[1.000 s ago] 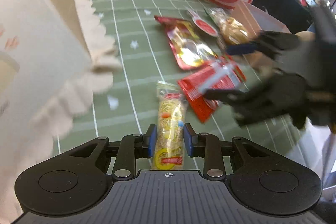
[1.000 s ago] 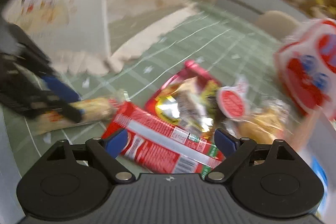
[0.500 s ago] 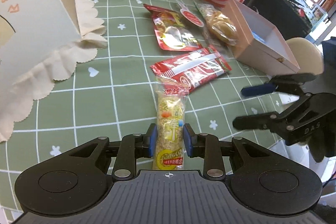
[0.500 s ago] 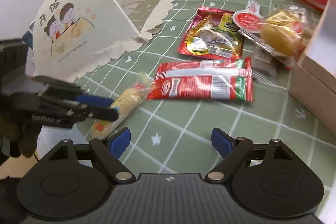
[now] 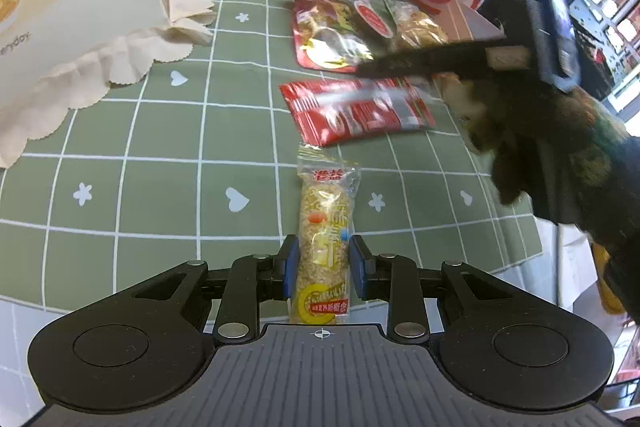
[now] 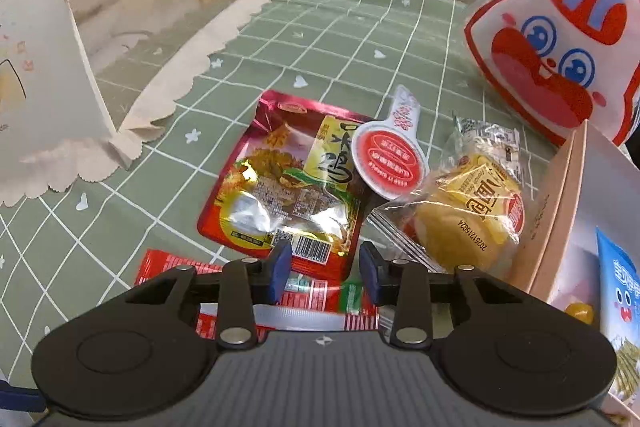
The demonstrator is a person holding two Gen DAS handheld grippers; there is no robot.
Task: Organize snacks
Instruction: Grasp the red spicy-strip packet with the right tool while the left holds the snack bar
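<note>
My left gripper [image 5: 323,267] is shut on a long clear-wrapped rice-crisp bar [image 5: 325,227] and holds it above the green checked tablecloth [image 5: 160,147]. My right gripper [image 6: 324,273] has narrowed around the long red packet [image 6: 260,291] lying under it, over that packet's right part; I cannot tell whether it grips. It appears blurred in the left wrist view [image 5: 460,61], over the same red packet [image 5: 360,111]. Beyond lie a red foil pouch [image 6: 284,187], a small red-lidded cup [image 6: 386,163] and a wrapped yellow bun [image 6: 468,215].
A cream paper box with scalloped flaps [image 6: 80,47] stands open at the left. A pink box [image 6: 560,211] at the right holds a blue packet [image 6: 618,291]. A red-and-white cartoon bag [image 6: 560,35] stands behind it. Chairs stand beyond the table.
My right gripper has moved forward onto the red packet and its jaws have narrowed from wide open. My left gripper still holds the bar and has shifted slightly.
</note>
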